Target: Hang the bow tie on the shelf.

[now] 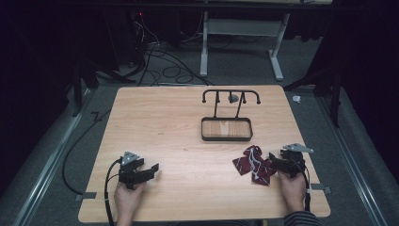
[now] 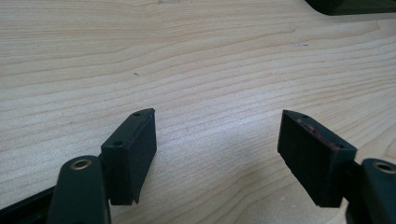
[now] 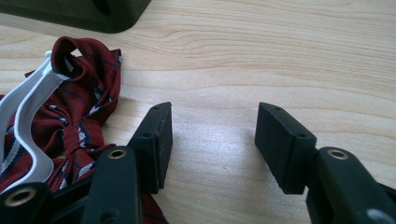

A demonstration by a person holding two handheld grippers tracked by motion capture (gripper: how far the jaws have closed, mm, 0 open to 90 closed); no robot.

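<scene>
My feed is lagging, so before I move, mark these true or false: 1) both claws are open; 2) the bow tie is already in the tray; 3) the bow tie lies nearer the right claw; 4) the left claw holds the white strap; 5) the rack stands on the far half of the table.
1) True: the left claw and the right claw both have their jaws apart with bare wood between.
2) False: the bow tie lies on the table, in front of the tray.
3) True.
4) False: the left claw holds nothing; the white strap lies on the bow tie.
5) True: the rack rises from the tray there.
</scene>
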